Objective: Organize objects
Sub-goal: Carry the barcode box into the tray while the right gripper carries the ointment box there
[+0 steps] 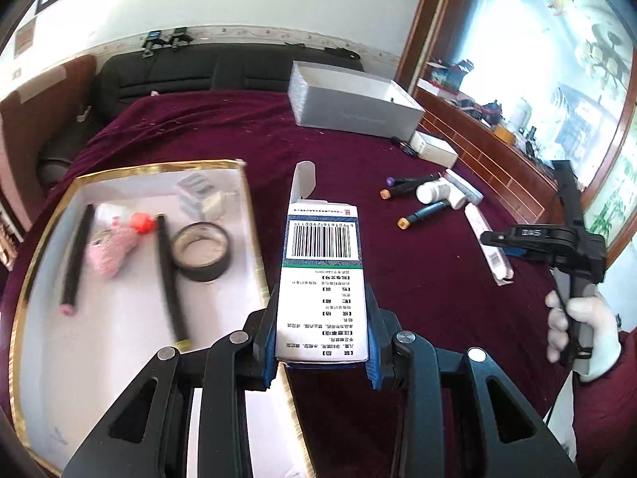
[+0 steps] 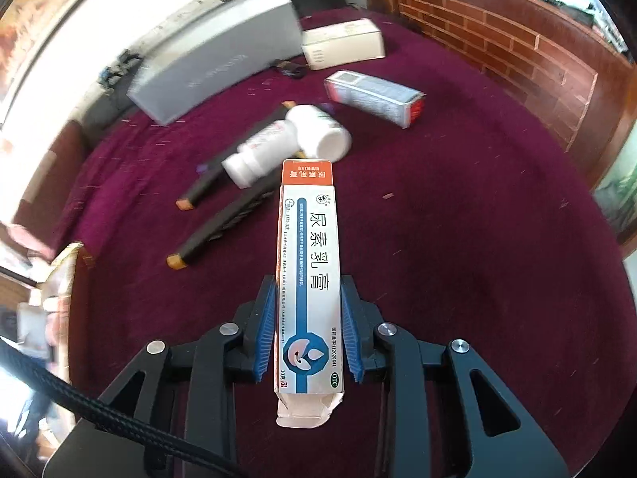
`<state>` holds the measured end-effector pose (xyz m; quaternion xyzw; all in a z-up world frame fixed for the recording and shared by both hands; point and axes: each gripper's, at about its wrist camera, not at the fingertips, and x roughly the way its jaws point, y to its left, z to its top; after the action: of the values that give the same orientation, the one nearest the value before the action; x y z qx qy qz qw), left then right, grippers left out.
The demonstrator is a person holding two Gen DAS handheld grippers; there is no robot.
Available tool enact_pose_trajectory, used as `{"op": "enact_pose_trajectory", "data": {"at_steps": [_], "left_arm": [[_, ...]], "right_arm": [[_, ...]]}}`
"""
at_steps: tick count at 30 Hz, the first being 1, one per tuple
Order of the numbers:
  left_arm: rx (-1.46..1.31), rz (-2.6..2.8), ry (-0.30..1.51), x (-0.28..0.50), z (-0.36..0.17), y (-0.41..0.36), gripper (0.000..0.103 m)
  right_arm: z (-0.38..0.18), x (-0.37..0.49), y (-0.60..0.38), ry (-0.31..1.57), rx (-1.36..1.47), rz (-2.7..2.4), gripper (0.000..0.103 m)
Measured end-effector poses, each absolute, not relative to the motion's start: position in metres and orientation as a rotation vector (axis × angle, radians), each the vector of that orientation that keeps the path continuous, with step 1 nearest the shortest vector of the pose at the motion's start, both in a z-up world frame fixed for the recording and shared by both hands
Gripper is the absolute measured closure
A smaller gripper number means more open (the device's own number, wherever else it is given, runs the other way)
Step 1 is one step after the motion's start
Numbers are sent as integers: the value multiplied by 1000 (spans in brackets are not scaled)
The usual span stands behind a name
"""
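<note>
My left gripper (image 1: 322,298) is shut on a white and blue medicine box (image 1: 322,263) with a barcode, whose top flap stands open. The box hangs by the right rim of a gold-edged white tray (image 1: 159,169). The tray holds two black markers (image 1: 77,255), a pink toy (image 1: 115,247), a tape roll (image 1: 201,253) and small boxes. My right gripper (image 2: 308,283) is shut on a long white, orange and blue cream box (image 2: 308,259) over the burgundy cloth. In the left wrist view a gloved hand (image 1: 589,330) holds that gripper (image 1: 493,239) at the right.
On the cloth lie two white pill bottles (image 2: 262,151), several dark markers (image 2: 215,235), a silver and red carton (image 2: 374,95) and a white carton (image 2: 342,44). A large grey box (image 1: 358,95) stands at the back. A wooden ledge (image 2: 517,47) borders the right side.
</note>
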<state>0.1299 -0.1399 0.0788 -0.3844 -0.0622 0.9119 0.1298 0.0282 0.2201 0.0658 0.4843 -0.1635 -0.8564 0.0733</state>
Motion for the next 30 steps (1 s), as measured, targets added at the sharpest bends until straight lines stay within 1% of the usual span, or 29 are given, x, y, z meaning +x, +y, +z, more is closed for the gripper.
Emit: {"op": "enact_pose_trajectory", "data": {"at_steps": [3,6,11,13,20,25,30], "left_arm": [[-1118,2702,-192,139,84,-162,74],[-1138,2769,-205,145,86,-188,74],[-1236,2852,-232,141,77,-227,73],[-1275,2866,-224,137,71,-234,73],[-1428,2845,-227,121,43,-257,73],[-1519,2797,-184,110,28,-259,73],[-1575,2764,-184,106,21,-265,73]], "right_arm": [[81,40,202,-515,1393,-2497,75],[98,46,173,-493,1340,-2417,75],[113,50,100,-403,1291,-2268,75],[115,53,66,-335,1284,-2219,75],[98,66,-31,-194,1331,-2009,75],[74,63,-79,-141,1394,-1918,75],[55,57,-109,-123,1453,-1862,75]]}}
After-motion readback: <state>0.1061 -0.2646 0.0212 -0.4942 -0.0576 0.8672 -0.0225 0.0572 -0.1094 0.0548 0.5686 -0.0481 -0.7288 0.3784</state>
